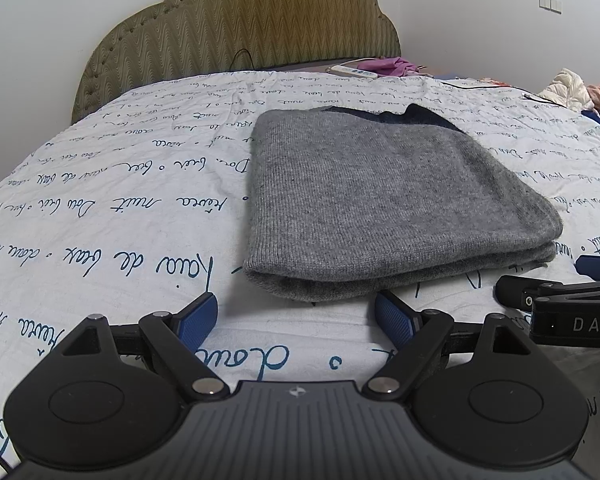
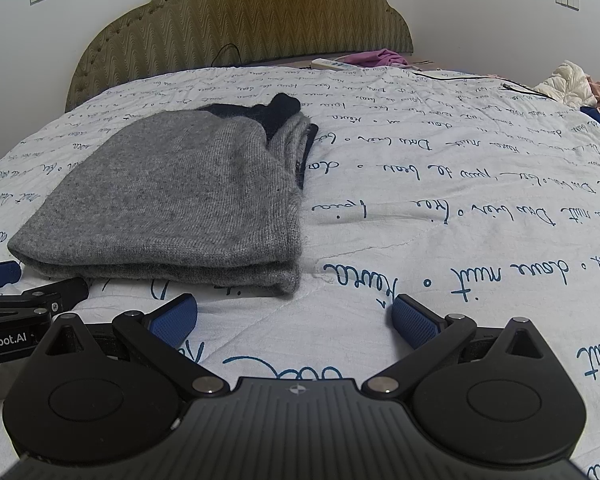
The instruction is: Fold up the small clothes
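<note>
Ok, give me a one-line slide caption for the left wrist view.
Open left gripper just short of a folded grey sweater on the script-print bedspread.

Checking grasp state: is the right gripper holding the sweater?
No, the right gripper is open and empty, short of the folded sweater.

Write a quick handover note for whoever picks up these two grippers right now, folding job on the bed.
Left gripper: open, empty, just short of the sweater's near edge.
Right gripper: open, empty, by its near right corner.
Grey sweater: lies folded into a compact stack on the bedspread, dark trim showing at the far end.
Done: this fold looks finished.
Left: maybe tidy the far edge; any further garments are unclear.
</note>
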Demonstrator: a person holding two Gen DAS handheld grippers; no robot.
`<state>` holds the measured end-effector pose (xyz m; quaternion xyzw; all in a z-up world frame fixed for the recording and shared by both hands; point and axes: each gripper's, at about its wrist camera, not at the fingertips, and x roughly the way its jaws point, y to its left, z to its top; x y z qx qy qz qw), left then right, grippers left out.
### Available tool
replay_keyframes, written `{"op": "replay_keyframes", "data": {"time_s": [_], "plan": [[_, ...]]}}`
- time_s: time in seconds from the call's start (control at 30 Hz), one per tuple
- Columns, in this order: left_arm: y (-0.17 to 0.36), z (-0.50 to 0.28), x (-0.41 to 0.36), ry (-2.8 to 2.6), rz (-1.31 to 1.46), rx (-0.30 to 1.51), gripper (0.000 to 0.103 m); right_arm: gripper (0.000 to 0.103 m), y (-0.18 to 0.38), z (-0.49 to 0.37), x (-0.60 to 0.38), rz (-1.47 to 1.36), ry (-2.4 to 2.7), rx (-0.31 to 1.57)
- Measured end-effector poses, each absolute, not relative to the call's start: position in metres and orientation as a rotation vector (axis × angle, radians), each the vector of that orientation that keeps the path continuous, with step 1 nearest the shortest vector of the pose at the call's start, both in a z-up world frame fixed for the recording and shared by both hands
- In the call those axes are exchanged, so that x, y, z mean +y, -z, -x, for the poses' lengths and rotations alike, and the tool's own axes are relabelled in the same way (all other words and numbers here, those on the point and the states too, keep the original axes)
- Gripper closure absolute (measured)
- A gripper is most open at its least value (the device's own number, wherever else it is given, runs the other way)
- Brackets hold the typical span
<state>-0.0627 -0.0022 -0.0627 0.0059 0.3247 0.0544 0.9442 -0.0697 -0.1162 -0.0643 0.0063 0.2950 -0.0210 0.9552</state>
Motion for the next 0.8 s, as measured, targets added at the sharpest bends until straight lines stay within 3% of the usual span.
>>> {"op": "replay_keyframes", "data": {"time_s": [0.53,0.8], "plan": [[0.0629,0.0629,-0.0018,-0.113,-0.014,0.661,0.016,0.0,0.0641,0.07,-0.1169,-0.014,0.042,0.598],[0.0625,0.0607,-0.0002,-0.122,0.009,0.68,0.003,0.0,0.0638,0.0705,-0.115,-0.013,0.046,0.598]]}}
